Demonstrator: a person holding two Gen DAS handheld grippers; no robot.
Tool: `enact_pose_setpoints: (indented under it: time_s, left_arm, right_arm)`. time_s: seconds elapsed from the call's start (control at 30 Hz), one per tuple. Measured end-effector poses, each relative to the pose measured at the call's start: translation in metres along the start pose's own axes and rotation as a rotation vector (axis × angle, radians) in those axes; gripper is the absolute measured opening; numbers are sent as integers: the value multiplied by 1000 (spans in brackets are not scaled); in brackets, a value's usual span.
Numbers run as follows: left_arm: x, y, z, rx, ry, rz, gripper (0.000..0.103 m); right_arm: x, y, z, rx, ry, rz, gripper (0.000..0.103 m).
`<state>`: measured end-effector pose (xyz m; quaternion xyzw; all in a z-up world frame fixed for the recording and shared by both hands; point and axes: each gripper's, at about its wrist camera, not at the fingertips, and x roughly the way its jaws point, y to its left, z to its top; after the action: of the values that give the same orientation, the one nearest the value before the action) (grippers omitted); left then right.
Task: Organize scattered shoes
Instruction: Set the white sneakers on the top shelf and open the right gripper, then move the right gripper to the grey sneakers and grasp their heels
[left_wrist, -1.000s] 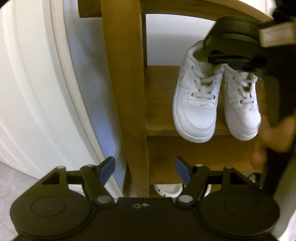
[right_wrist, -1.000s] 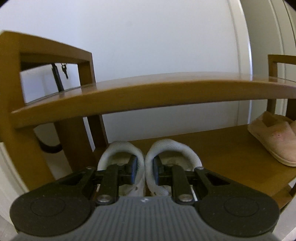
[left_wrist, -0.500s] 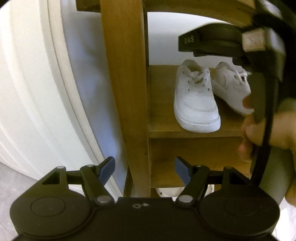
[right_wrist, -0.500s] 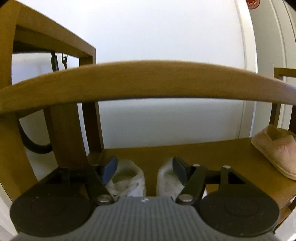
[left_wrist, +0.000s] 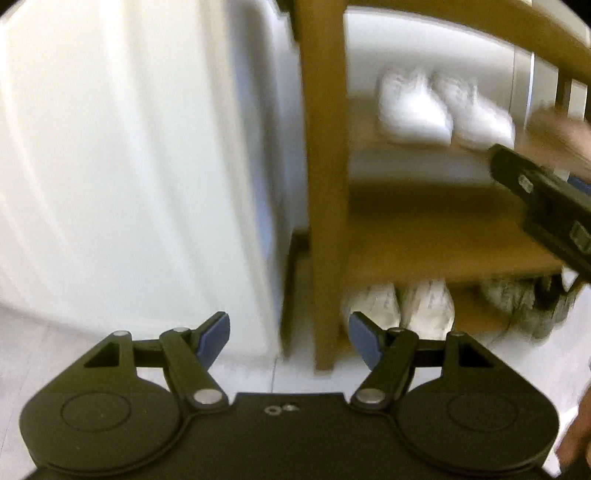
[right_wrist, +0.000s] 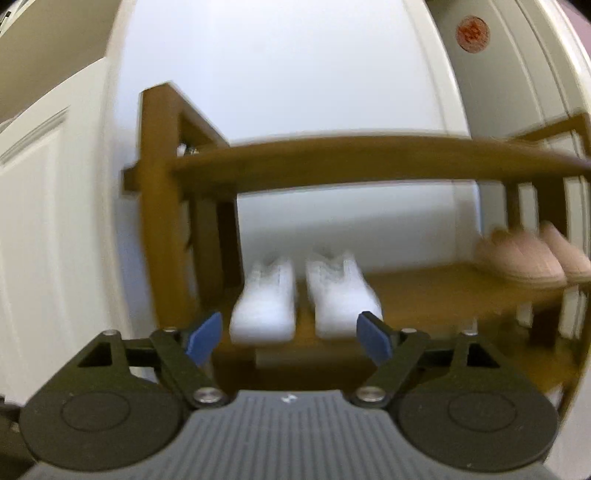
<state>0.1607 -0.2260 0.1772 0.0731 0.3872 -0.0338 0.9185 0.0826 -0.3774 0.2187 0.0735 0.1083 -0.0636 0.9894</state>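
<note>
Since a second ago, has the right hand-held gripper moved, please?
Yes. The right hand-held gripper has let go, opened and backed away from the rack, leaving the white sneakers on the shelf.

The left gripper (left_wrist: 289, 341) is held with jaws spread wide and nothing between them; the right gripper (right_wrist: 289, 336) is likewise wide apart and empty, its black body visible at the left view's right edge

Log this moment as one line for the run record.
white sneakers: paired on rack shelf | left hand-held gripper: open, empty | right hand-held gripper: open, empty
</note>
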Motion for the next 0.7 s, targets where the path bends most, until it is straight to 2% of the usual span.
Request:
enact_pose_setpoints:
  time_s: [0.13,0.2,0.23,0.37,0.5,0.57,0.7]
  left_arm:
    - [17,29,-70,10,122,8,71]
    - [16,44,-94,17,149,14,71]
    - [17,54,-107,18,159,16,71]
    - [20,75,-131,11,152,6,71]
    - [24,85,-154,42,104,-17,71]
    - [22,91,-172,55,116,-48,71]
    - [41,97,-208,84,170,-54,71]
  right_arm:
    - [-28,11,-53,36,124,-7,87]
    - [-42,19,-82,63,182,-10,87]
    - [-42,25,-90,63,183,-14,87]
    - [-45,46,-115,46,174,-48,87]
    - [-58,67,-140,15,211,-28,88]
    - [-63,75,-151,-17,229,-2,88]
    - [-77,105,-186,-117,301,51,88]
